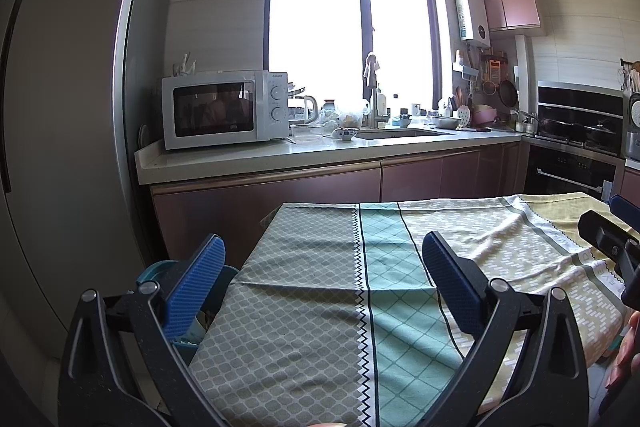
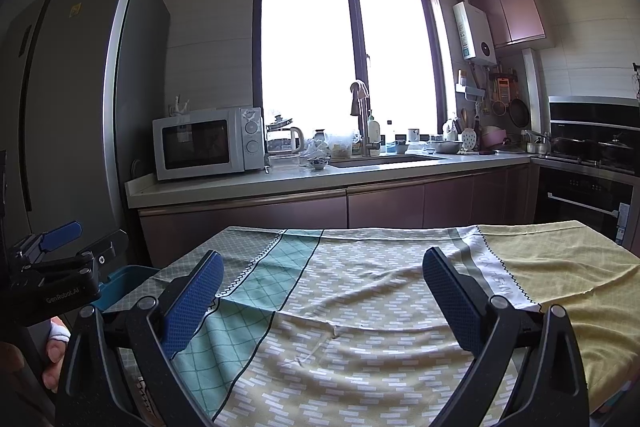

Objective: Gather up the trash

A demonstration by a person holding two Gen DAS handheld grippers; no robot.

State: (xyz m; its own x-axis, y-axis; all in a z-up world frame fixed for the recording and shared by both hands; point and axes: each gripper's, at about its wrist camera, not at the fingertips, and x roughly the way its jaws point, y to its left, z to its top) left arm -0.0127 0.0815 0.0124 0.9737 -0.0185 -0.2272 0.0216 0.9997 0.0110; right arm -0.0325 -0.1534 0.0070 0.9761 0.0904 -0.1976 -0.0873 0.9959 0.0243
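Fingers spread wide on both tools, nothing between them. Left gripper (image 1: pixel 324 283) hovers over the left part of the desk (image 1: pixel 304 307); right gripper (image 2: pixel 322 299) hovers over the middle. Each tool's blue pads face bare cloth.

Trash: none visible on the patterned tablecloth (image 2: pixel 360 307) in either view. The cloth lies rumpled but carries no wrappers, scraps or cups. A teal bin (image 1: pixel 160 273) stands just beside the desk's left edge, partly behind the left tool; something pale sits inside it, too hidden to name. From the right wrist view the bin (image 2: pixel 126 277) shows under the other tool.

Step, as I judge it: either the start, before any litter is found, or the end, with the desk already cleared into the bin. Cannot tell which.

Next move would call for a search beyond the cloth, perhaps the floor or the far kitchen counter (image 1: pixel 320 151), cluttered near the microwave (image 1: pixel 224 109) with bowls and bags. Fingers are already set for a pick.
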